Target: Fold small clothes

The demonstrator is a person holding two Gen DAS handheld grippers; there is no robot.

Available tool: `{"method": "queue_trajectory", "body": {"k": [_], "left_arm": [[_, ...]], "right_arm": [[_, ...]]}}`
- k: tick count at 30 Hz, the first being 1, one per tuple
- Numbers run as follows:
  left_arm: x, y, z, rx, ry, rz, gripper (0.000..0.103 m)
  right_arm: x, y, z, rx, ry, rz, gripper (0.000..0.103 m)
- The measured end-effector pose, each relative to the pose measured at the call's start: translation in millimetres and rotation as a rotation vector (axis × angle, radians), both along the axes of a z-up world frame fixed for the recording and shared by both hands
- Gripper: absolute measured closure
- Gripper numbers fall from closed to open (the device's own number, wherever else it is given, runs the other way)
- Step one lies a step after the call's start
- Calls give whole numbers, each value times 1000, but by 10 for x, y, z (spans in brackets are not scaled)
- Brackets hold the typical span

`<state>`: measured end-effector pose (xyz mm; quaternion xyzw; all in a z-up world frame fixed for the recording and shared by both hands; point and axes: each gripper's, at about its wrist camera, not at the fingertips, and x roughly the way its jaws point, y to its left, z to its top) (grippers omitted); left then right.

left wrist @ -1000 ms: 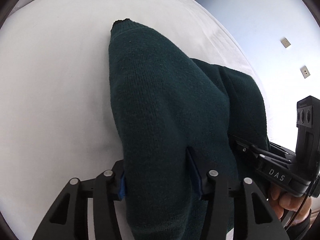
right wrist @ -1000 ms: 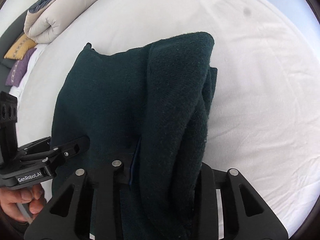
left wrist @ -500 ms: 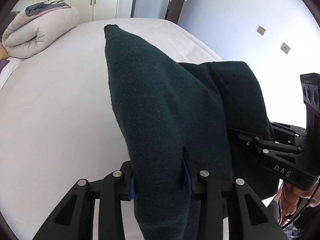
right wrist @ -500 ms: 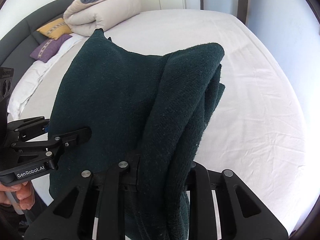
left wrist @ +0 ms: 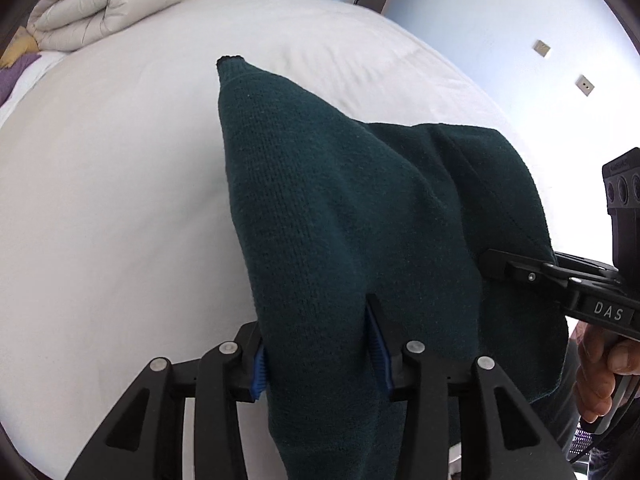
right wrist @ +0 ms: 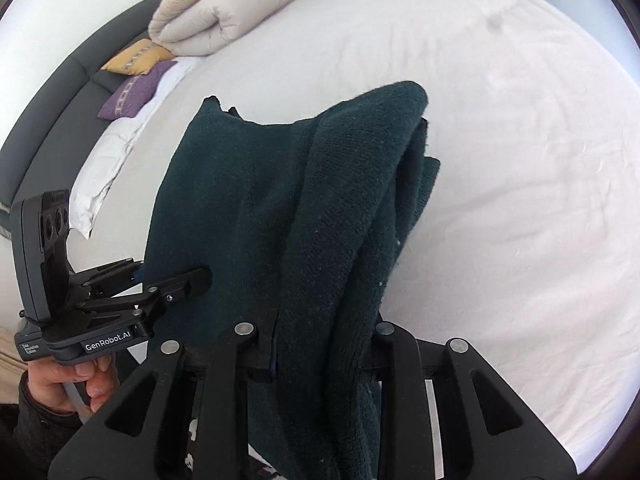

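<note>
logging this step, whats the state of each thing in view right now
dark green knit garment: folded over, lifted off the bed, held by both grippers
left gripper: shut on the garment's thick fold
right gripper: shut on the bunched edge
bed: white sheet, lightly wrinkled
duvet: rolled up by the headboard
yellow pillow: lying at the head
purple pillow: lying flat beside it

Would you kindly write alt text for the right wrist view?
The right gripper clamps a bunched dark green knit garment held above a white bed, while the left gripper pinches its other edge at left. A rolled duvet and two cushions lie by the headboard.
</note>
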<state>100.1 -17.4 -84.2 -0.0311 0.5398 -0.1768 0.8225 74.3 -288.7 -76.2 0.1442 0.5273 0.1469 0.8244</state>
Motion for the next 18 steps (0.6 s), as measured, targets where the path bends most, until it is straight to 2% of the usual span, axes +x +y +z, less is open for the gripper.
{"method": "queue_trajectory", "body": {"k": [1, 2, 3, 5, 10, 12, 13, 14, 16, 18], "left_arm": [[25, 50, -110, -24, 12, 34, 43], [21, 125, -147, -72, 12, 69, 39], [6, 173, -163, -106, 22, 85, 37], [-62, 207, -145, -110, 5, 83, 35], [-176, 182, -100, -97, -13, 96, 30], [-203, 155, -110, -88, -23, 103, 26], [-217, 151, -117, -89, -26, 109, 23], [-202, 112, -121, -94, -28, 113, 22], [-169, 29, -123, -106, -28, 114, 19], [-222, 254, -140, -96, -40, 105, 17]], "right_arm": [[76, -63, -209, -17, 58, -50, 78], [100, -142, -345, -3, 92, -96, 66], [80, -253, -420, 62, 102, -135, 59], [-14, -430, -433, 161, 93, -165, 59], [-440, -739, -238, 194, 22, -198, 59], [-607, -691, -159, 188, -15, -186, 59], [-844, -778, -154, 170, -22, -176, 60], [-861, -727, -151, 138, -19, -170, 62], [-1044, -789, -340, 52, 16, -172, 67], [-1089, -777, -517, 93, 12, -199, 69]]}}
